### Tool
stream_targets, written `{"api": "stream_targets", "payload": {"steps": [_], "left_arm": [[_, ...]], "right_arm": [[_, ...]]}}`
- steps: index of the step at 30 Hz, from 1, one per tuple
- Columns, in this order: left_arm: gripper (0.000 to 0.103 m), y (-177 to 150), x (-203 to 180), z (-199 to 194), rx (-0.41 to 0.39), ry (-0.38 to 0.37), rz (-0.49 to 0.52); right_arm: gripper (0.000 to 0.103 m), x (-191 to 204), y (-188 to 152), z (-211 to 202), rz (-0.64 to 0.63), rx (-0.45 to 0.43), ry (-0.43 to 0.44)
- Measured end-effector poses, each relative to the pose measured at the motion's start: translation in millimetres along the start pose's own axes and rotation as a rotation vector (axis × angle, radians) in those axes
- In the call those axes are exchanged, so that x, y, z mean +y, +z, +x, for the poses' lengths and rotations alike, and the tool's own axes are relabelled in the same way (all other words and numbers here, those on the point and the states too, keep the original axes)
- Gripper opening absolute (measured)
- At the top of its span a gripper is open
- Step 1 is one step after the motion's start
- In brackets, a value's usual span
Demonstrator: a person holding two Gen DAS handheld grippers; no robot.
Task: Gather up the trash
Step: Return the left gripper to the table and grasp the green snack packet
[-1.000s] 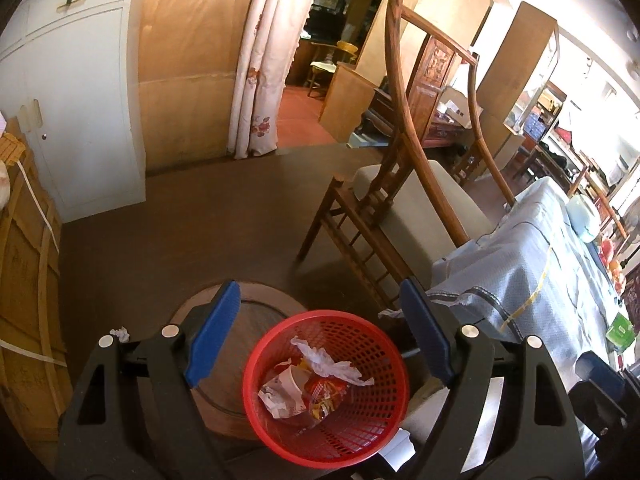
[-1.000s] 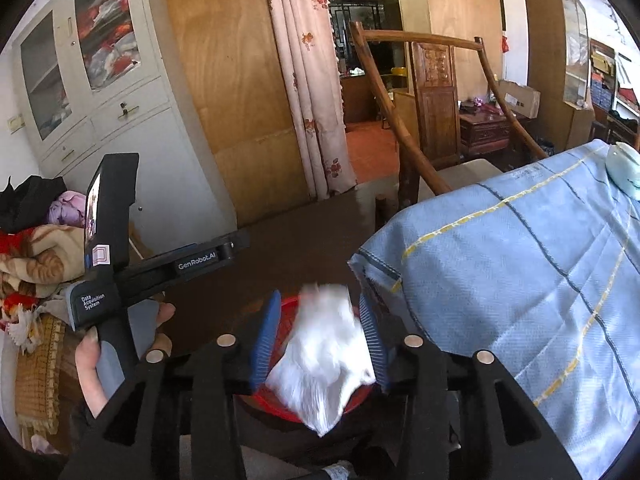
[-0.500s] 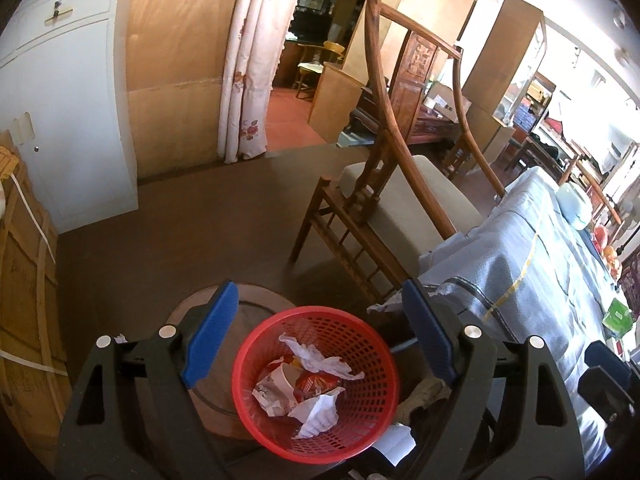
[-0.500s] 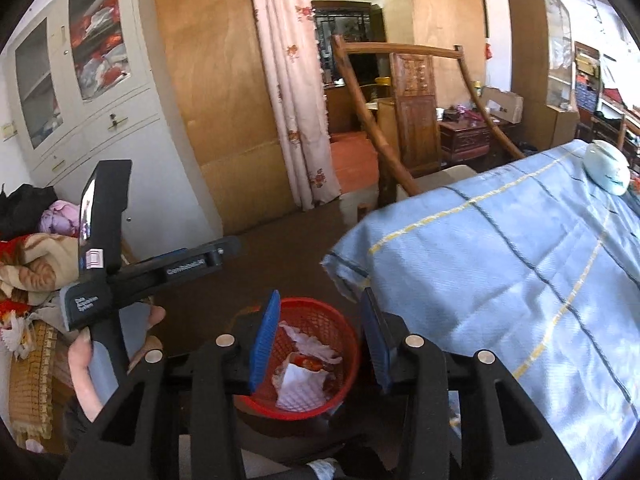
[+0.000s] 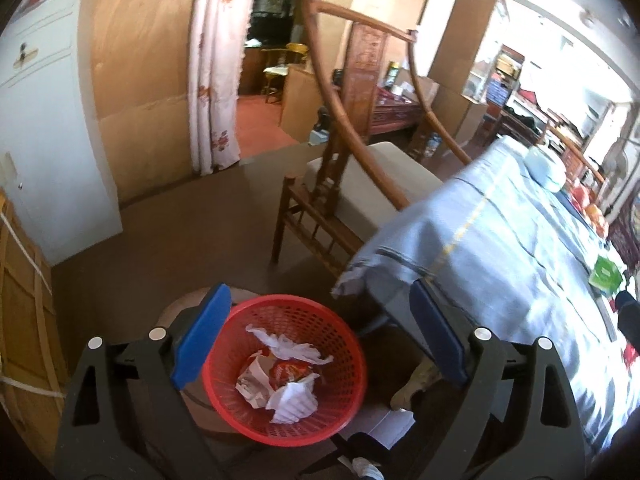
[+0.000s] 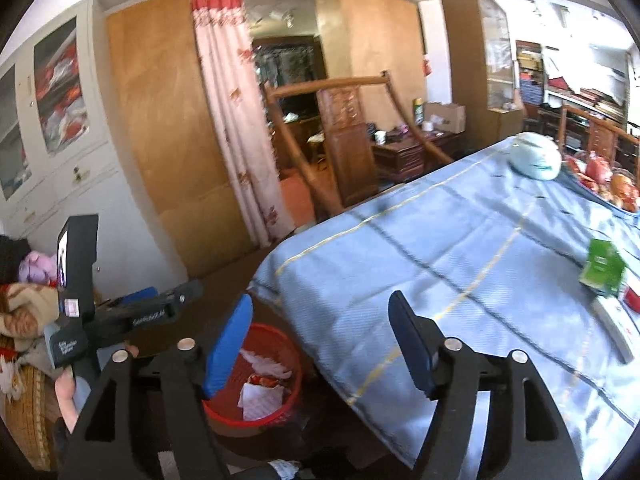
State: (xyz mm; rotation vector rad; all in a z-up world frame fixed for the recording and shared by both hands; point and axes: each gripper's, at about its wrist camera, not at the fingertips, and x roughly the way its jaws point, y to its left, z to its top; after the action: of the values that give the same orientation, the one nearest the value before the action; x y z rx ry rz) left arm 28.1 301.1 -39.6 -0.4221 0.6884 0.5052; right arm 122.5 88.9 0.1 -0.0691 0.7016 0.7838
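The left gripper hangs over the red basket at the bottom centre of the frame, jaws spread wide and holding nothing. Crumpled paper and a red wrapper lie inside, below and between its blue pads. The right gripper is released too, empty; the basket sits at its lower left, partly behind the left pad. The blue-clothed worktop fills the right, a green packet at its right edge.
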Motion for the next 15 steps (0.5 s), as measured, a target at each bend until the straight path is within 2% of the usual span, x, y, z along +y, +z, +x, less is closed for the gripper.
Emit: {"api": "stream_targets", "payload": {"steps": [5,10,15], "left_arm": [[0.092,-4,-37,-14,-0.011,-0.033,0.083],[0.093,-9,-81,-23,0.005,-0.104,0.16],[0.093,-14,-132,-28,0.02,-0.176,0.251]], "right_arm": [[0.08,-26,-4,-35,0.036,-0.077,-0.057],[0.085,-58,-14,-70,0.088,-0.136,-0.104],[0.09,-98,-29,-110,0.141,-0.205,-0.204]]}}
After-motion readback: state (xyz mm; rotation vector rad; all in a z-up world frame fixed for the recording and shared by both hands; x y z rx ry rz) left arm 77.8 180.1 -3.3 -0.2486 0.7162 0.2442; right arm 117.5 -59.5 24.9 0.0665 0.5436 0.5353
